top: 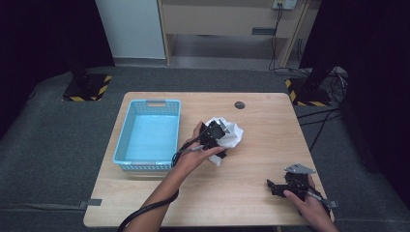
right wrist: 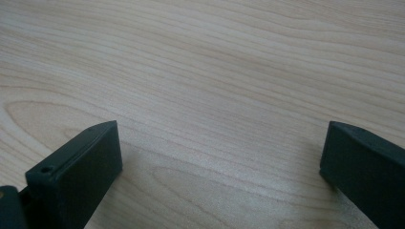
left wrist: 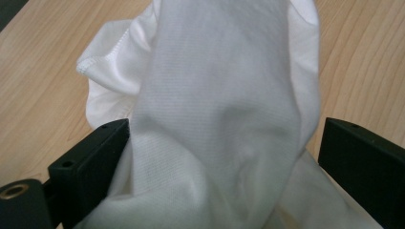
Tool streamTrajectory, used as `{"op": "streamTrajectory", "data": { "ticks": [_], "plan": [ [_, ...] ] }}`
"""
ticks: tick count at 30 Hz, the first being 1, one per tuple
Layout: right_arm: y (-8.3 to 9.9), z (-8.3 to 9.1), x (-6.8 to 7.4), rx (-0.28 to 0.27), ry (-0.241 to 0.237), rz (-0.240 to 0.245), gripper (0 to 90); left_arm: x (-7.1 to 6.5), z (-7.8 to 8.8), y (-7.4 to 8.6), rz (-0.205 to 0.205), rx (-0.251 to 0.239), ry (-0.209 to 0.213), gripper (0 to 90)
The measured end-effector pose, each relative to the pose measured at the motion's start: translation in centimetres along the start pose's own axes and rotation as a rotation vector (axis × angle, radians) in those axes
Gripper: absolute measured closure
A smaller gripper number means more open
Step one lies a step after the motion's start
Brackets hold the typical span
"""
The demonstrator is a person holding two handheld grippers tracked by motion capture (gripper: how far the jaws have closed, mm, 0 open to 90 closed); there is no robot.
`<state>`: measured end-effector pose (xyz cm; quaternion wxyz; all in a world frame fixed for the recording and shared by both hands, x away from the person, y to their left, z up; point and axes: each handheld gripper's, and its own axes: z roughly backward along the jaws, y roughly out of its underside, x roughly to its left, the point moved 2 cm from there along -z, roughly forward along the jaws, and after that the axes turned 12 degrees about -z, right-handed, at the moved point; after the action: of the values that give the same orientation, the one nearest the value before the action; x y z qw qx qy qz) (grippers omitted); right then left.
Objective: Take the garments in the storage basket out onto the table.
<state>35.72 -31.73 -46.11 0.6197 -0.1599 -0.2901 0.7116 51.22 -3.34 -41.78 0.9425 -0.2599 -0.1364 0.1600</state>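
Mid-table, our left gripper (left wrist: 219, 157) straddles a crumpled white cloth (left wrist: 224, 95) with jaws spread, our right gripper (right wrist: 219, 157) gaping idle; closing on so loose a fold, we risk it slipping free.

white cloth (left wrist: 224, 119) cut off at frame edges, left tongs' (top: 216, 137) tips hidden

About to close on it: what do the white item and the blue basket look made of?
White item: soft knit fabric, matte; fine ribbed weave and a stitched hem show between the left claw jaws. Blue basket: likely rigid plastic, with lattice walls and a slight sheen.
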Motion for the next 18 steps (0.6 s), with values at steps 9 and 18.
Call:
{"op": "streamTrajectory", "data": {
  "ticks": [9, 18],
  "plan": [
    [0.0, 0.0, 0.0, 0.001, 0.0, -0.001, 0.3, -0.3, 0.5, 0.0, -0.052, -0.032, -0.015, 3.9],
    [0.0, 0.0, 0.0, 0.0, 0.0, 0.0, 0.3, -0.2, 1.7, 0.0, -0.118, -0.072, -0.057, 3.0]
  ]
}}
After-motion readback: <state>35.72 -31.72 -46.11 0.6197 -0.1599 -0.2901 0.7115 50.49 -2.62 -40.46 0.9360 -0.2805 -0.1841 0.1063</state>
